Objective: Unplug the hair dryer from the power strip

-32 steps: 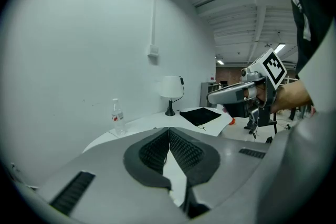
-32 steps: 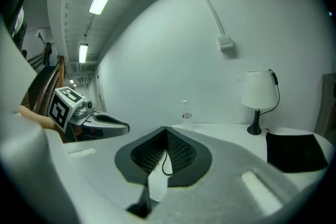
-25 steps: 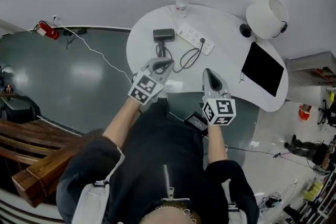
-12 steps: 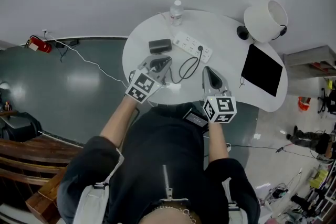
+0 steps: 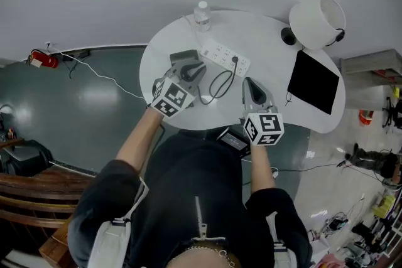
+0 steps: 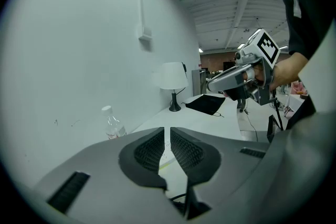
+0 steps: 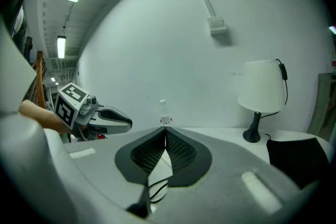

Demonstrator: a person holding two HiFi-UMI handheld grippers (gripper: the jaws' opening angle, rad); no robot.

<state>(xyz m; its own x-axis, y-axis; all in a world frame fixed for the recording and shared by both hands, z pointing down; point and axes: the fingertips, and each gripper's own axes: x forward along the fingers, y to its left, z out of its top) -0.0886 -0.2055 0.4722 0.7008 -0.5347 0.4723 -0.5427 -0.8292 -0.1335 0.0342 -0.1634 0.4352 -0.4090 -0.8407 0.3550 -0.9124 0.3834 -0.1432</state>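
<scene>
Your right gripper [image 5: 249, 83], jaws closed and empty like the left gripper [image 5: 192, 71], is nearer the plug [image 5: 235, 60], ahead in the power strip [image 5: 218, 52].

Head view: hair dryer [image 5: 183, 58] half covered by the left gripper [image 5: 190, 70] — its handle end can't be made out, and which socket on the power strip [image 5: 220, 54] carries the plug is too small to tell. Left gripper view: the gripper's own grey body hides dryer and strip, leaving only a sliver of black cord [image 6: 176, 201] under the jaws. Right gripper view: same story — only a few cord loops show in the gap.
</scene>
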